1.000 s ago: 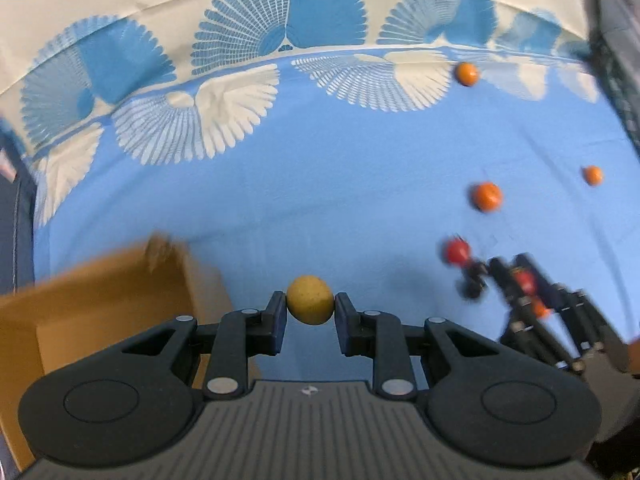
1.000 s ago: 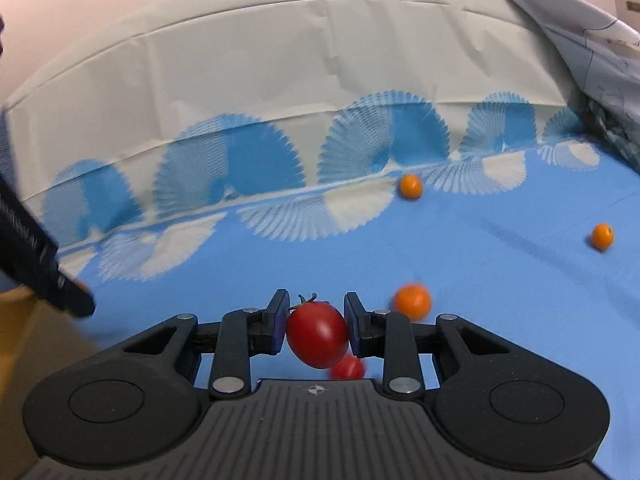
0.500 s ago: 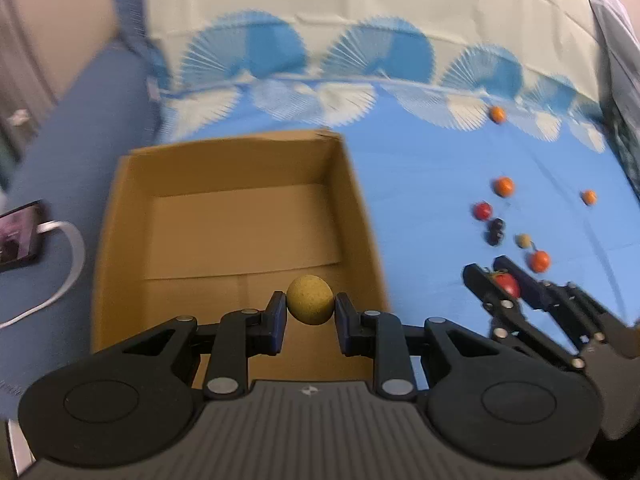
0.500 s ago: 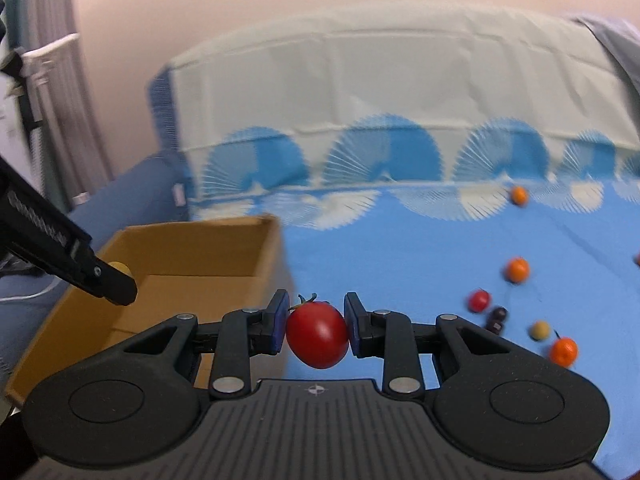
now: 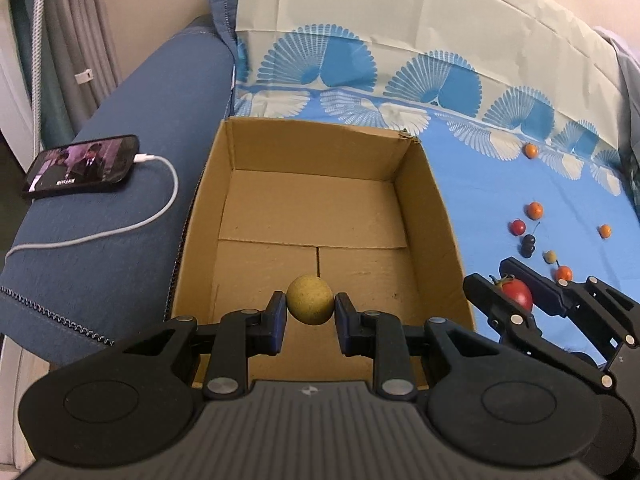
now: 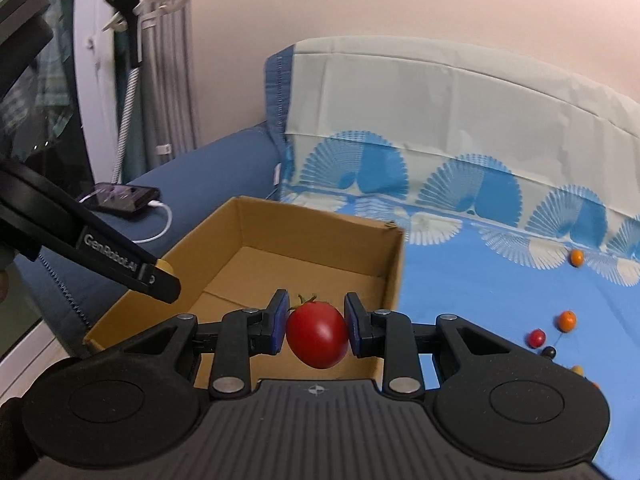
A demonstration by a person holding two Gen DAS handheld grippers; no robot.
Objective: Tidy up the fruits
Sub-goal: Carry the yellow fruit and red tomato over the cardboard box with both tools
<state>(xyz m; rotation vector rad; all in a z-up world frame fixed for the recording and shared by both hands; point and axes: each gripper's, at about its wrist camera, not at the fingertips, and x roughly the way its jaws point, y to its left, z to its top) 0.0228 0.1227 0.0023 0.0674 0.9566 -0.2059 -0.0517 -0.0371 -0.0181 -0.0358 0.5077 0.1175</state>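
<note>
Blue fan-print sheet (image 5: 500,196) bears a cardboard box (image 5: 436,216); left fingers (image 5: 276,316) pinch a yellow fruit (image 5: 309,299), right fingers (image 6: 278,322) a tomato (image 6: 317,333).

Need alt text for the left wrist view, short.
The left gripper holds a round yellow fruit between its jaws above an open, empty brown cardboard box. At right, the right gripper holds a red tomato over a blue cloth scattered with small fruits. A black phone lies at left.

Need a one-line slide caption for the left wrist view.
Left gripper holds a yellow fruit over the cardboard box; right gripper carries a tomato alongside.
</note>
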